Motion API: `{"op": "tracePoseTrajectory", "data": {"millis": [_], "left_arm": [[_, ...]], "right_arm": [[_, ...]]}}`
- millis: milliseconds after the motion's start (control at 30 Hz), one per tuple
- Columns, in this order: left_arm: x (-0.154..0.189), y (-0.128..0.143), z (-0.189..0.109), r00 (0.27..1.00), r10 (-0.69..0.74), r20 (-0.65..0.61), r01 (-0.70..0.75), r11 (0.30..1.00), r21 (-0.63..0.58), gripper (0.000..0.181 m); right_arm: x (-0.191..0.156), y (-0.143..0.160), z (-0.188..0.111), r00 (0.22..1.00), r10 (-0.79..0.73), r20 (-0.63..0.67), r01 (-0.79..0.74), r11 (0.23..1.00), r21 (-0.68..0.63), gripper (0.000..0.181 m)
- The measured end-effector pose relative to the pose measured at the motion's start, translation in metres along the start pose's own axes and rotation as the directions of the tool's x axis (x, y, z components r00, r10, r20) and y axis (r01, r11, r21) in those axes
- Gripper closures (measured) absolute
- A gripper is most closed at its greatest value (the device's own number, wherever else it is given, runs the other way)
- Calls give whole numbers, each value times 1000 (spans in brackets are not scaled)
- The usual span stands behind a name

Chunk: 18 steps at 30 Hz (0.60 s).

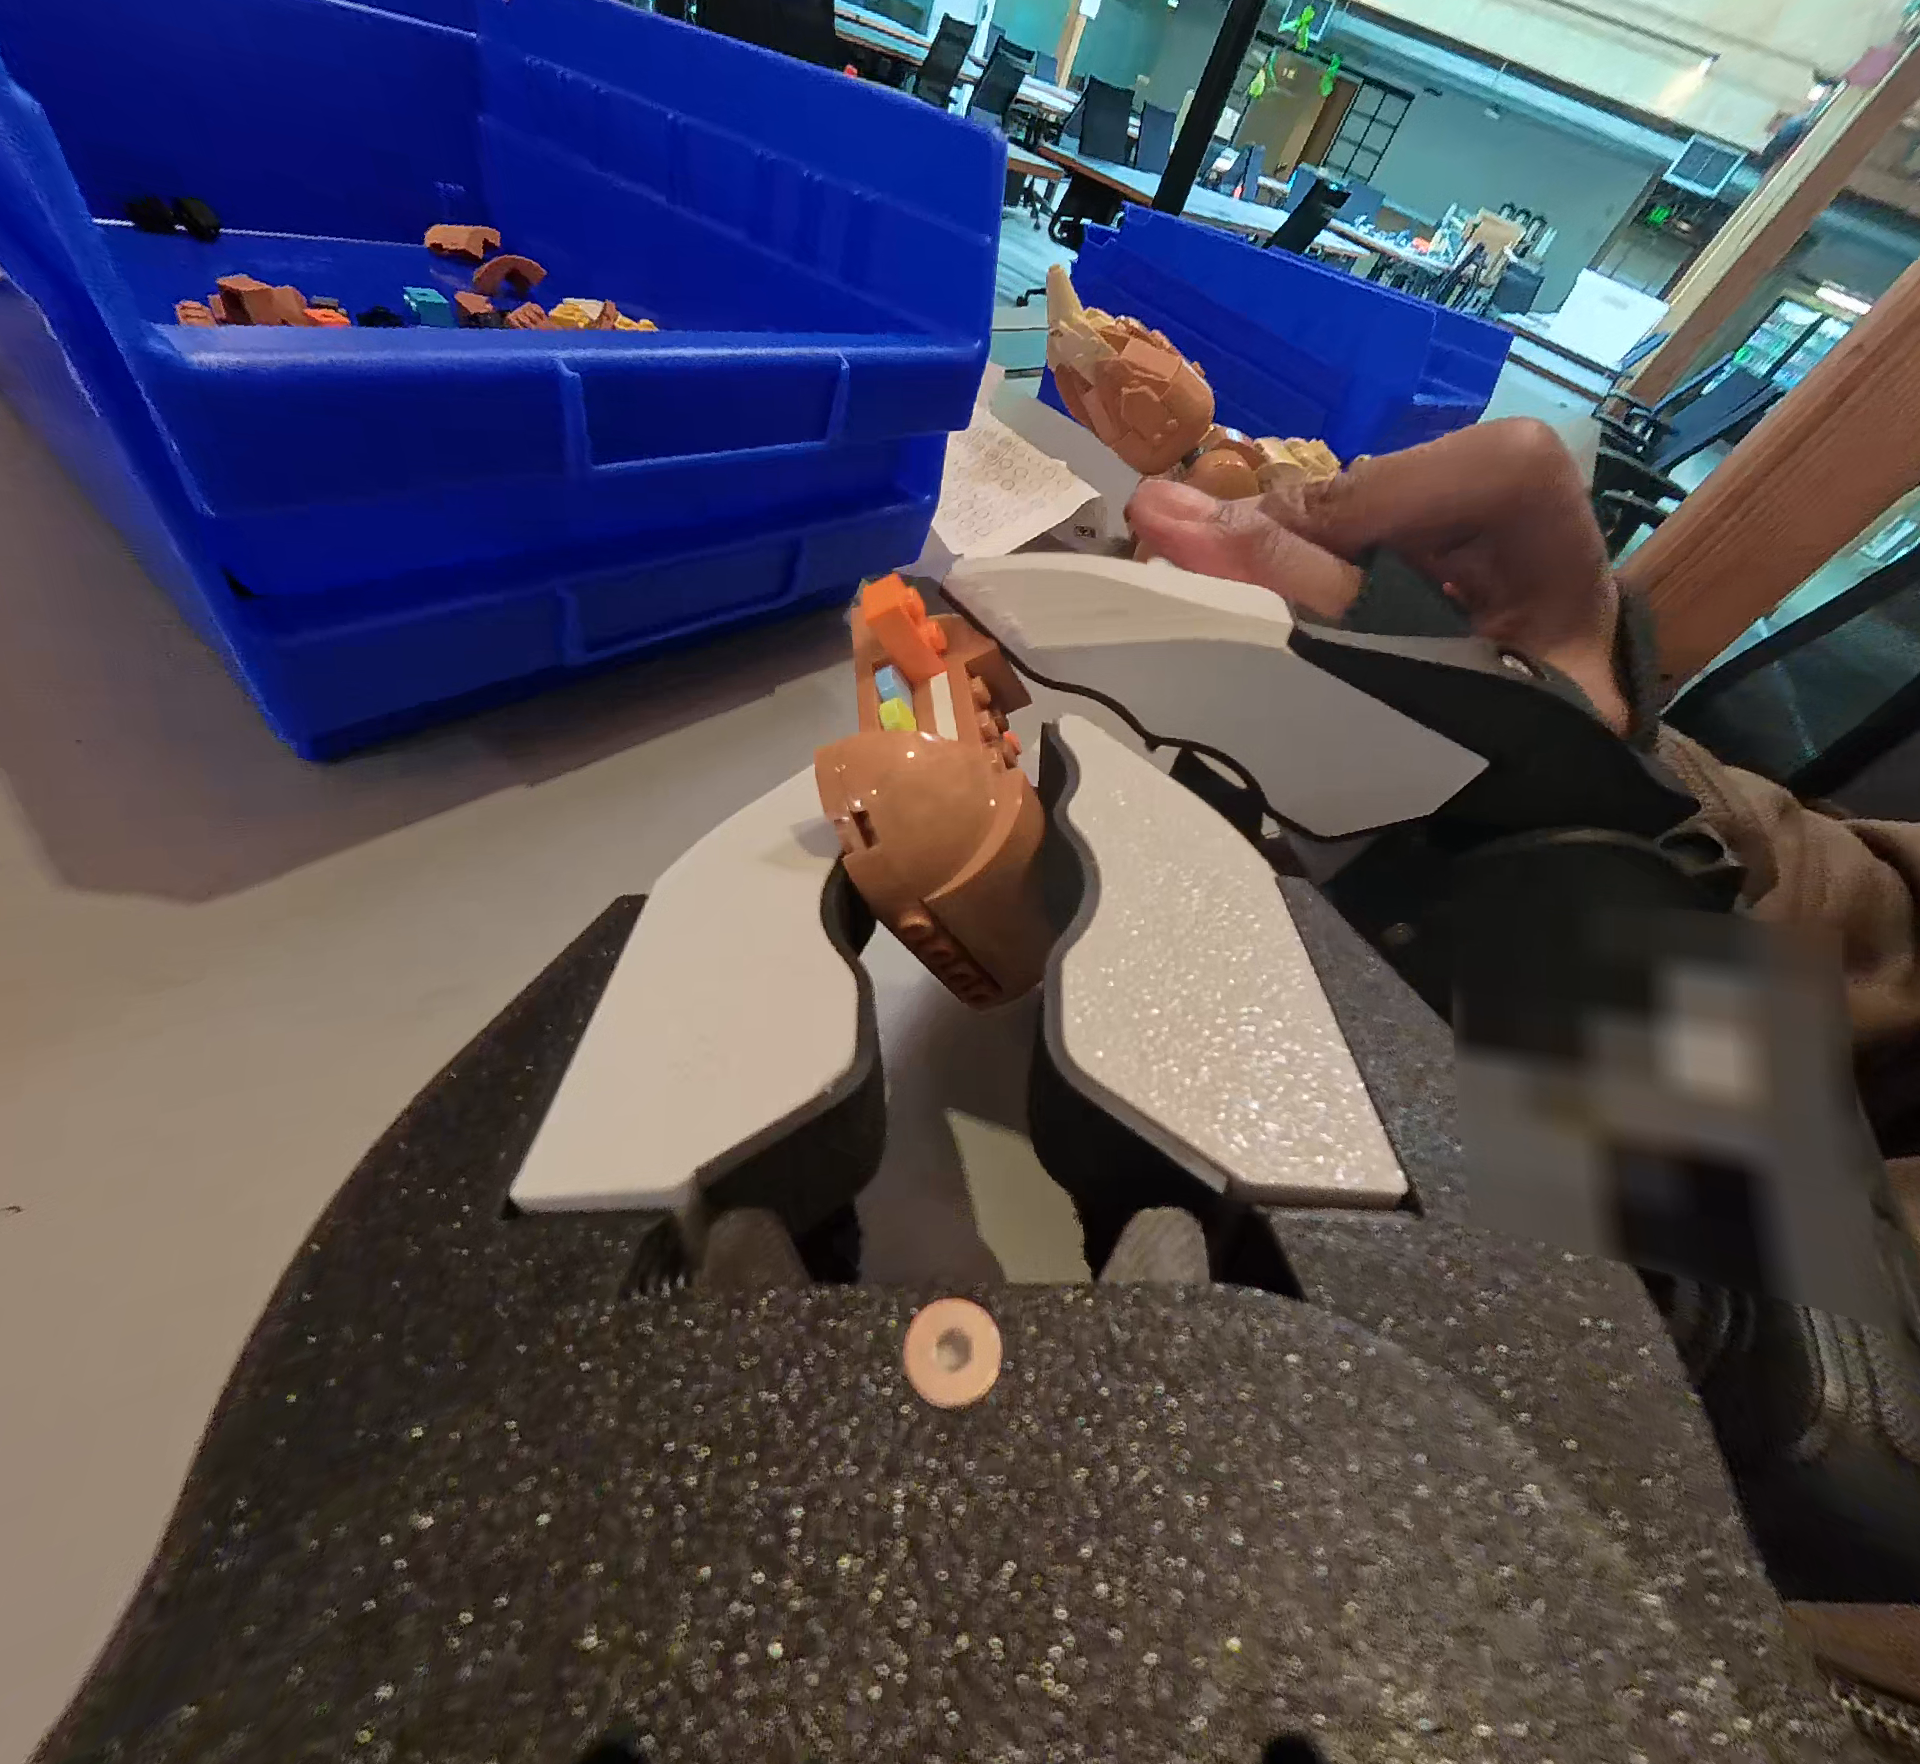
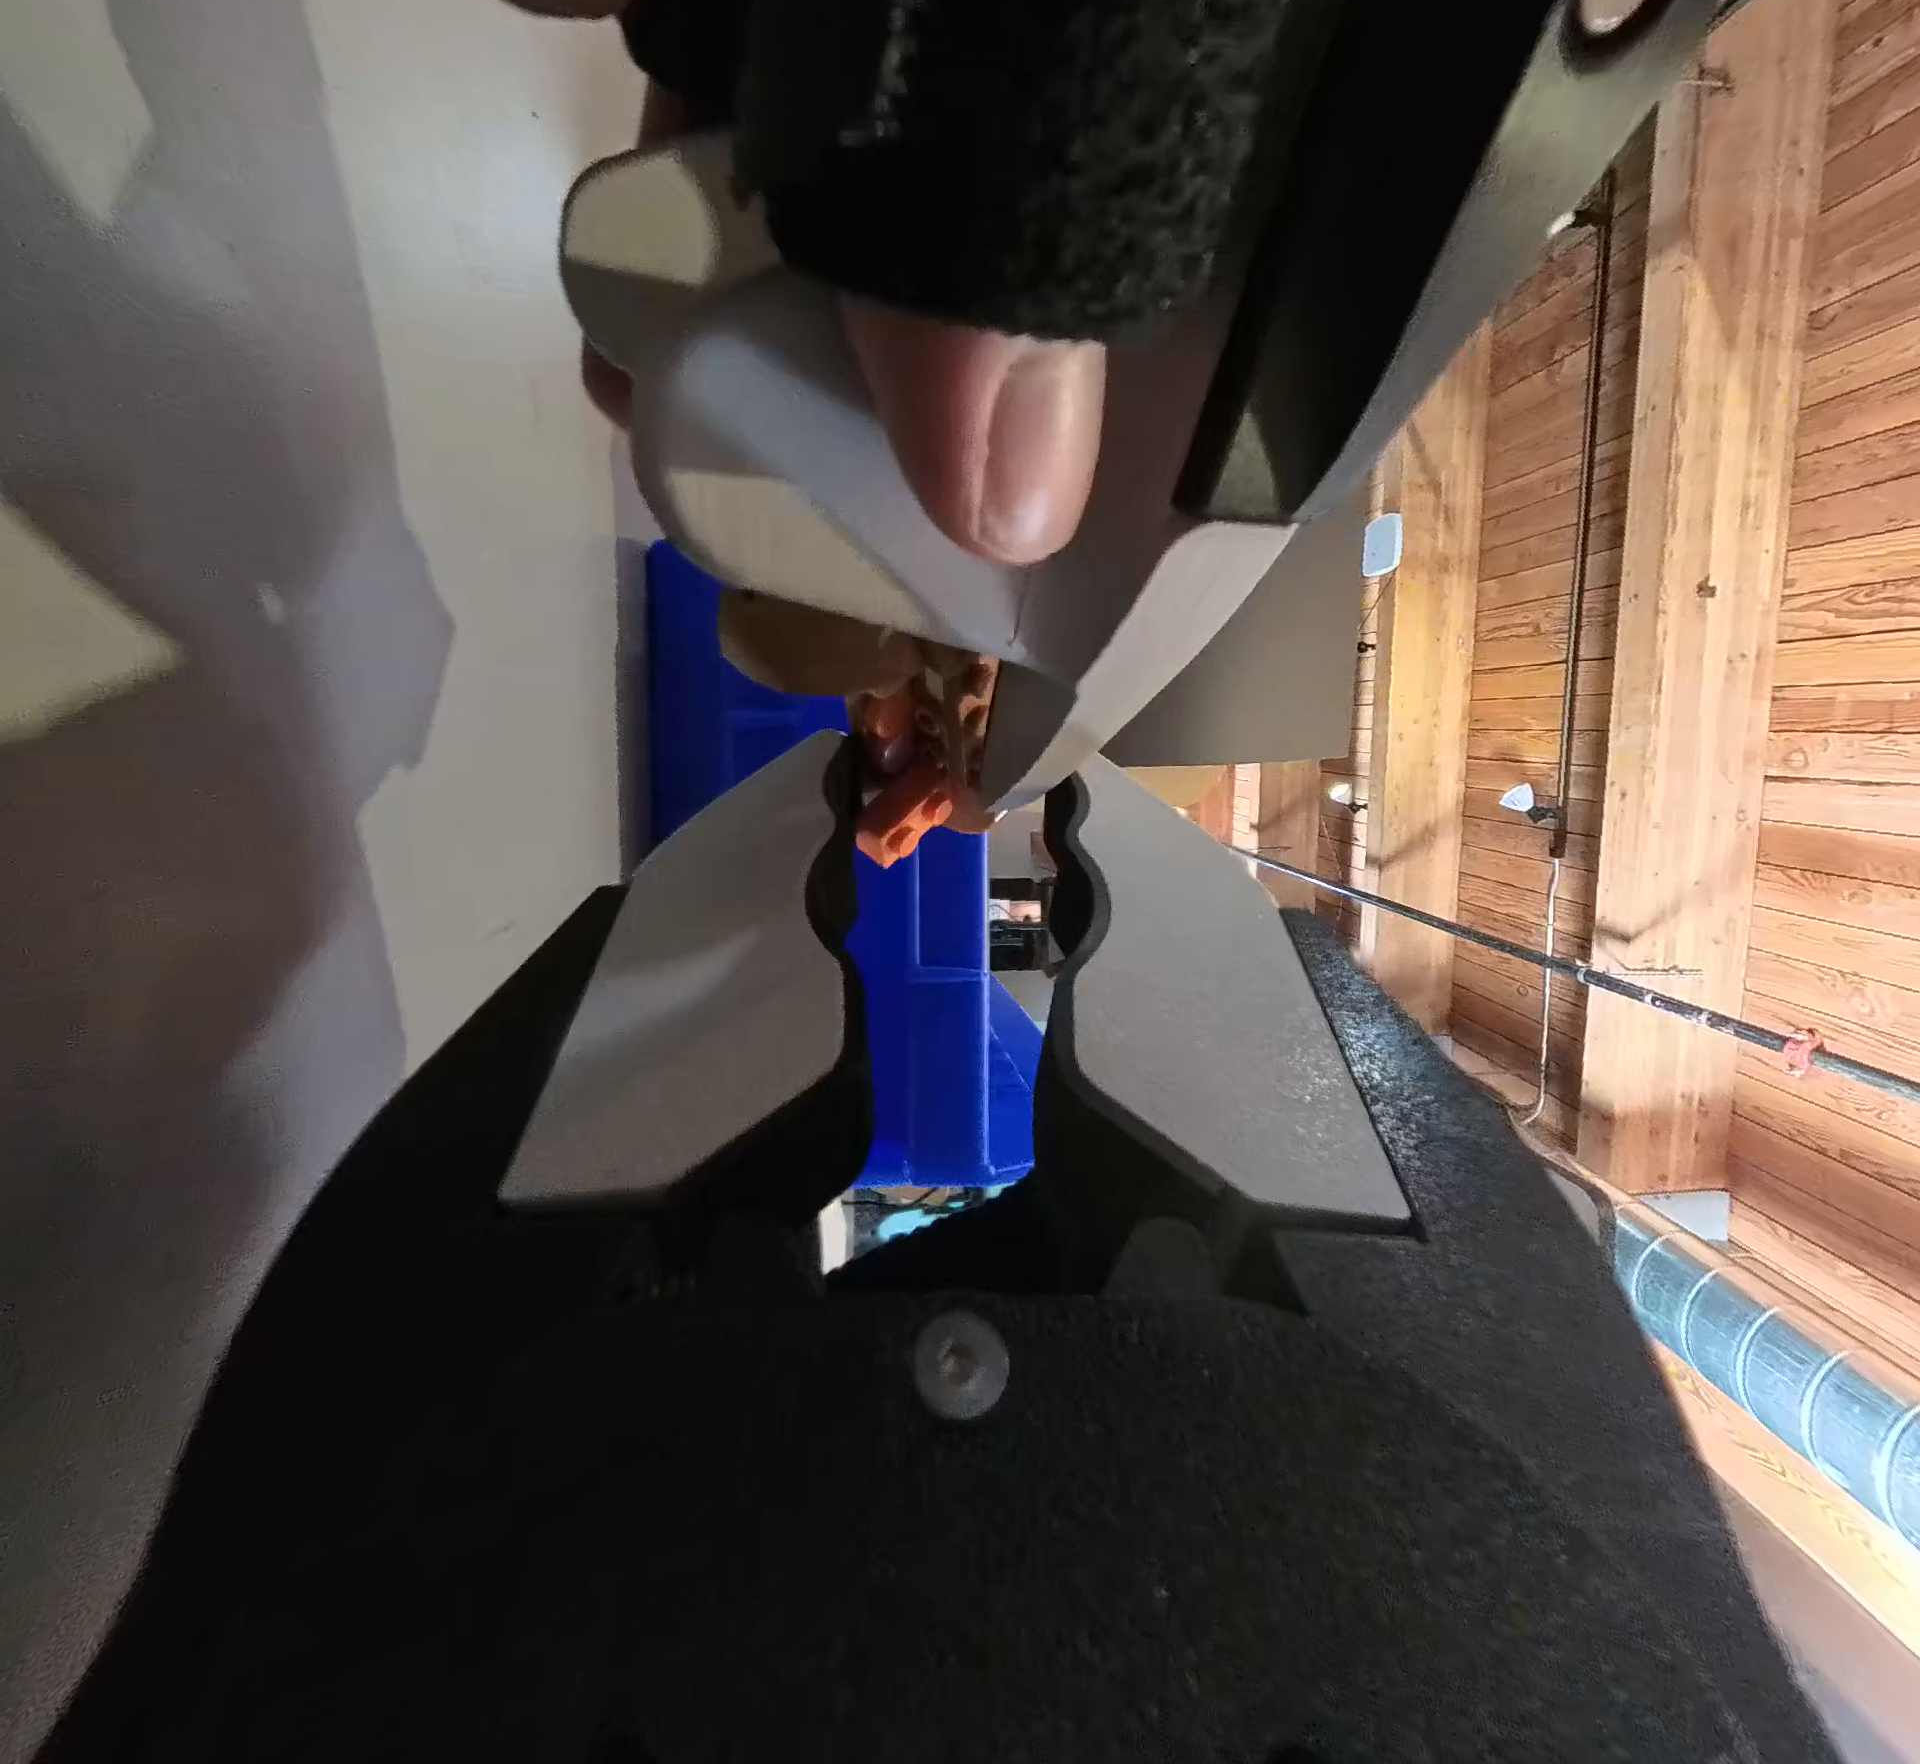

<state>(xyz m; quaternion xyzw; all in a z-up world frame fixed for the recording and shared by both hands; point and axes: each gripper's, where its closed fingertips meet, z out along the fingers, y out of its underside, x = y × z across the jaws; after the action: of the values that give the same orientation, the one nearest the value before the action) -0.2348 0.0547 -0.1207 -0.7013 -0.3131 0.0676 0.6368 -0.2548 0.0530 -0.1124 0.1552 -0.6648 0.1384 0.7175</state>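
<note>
My left gripper (image 1: 945,810) is shut on a rounded brown brick piece (image 1: 935,841) with an orange brick (image 1: 894,608) at its far end, held above the grey table (image 1: 208,1039). My right gripper (image 1: 997,639) comes in from the right, turned on its side, with a gloved hand (image 1: 1455,530) on it. In the right wrist view its jaws (image 2: 951,789) stand apart around the orange brick (image 2: 899,821), which lies against one pad. The left gripper (image 2: 914,675) fills the top of that view, with a thumb (image 2: 997,447) on one finger.
Stacked blue bins (image 1: 520,426) stand at the left, with loose brown, orange and yellow bricks (image 1: 416,301) inside. A brown brick figure (image 1: 1132,395) stands behind the right gripper beside a paper sheet (image 1: 1008,488). Another blue bin (image 1: 1299,332) is farther back. Only a small space, under 4 cm, lies between the two pairs of fingers. Both grippers' tips are roughly 25 cm from the brown brick figure (image 1: 1132,395).
</note>
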Motion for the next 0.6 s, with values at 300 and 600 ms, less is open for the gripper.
{"op": "tracePoseTrajectory", "data": {"millis": [300, 600], "left_arm": [[-1, 2, -2, 995, 93, 19, -92, 995, -37, 151], [-2, 3, -7, 980, 196, 33, -194, 979, -61, 151]], "right_arm": [[-2, -3, -1, 1000, 21, 12, -21, 1000, 17, 146], [-1, -8, -2, 1000, 28, 3, -28, 998, 48, 145]]}}
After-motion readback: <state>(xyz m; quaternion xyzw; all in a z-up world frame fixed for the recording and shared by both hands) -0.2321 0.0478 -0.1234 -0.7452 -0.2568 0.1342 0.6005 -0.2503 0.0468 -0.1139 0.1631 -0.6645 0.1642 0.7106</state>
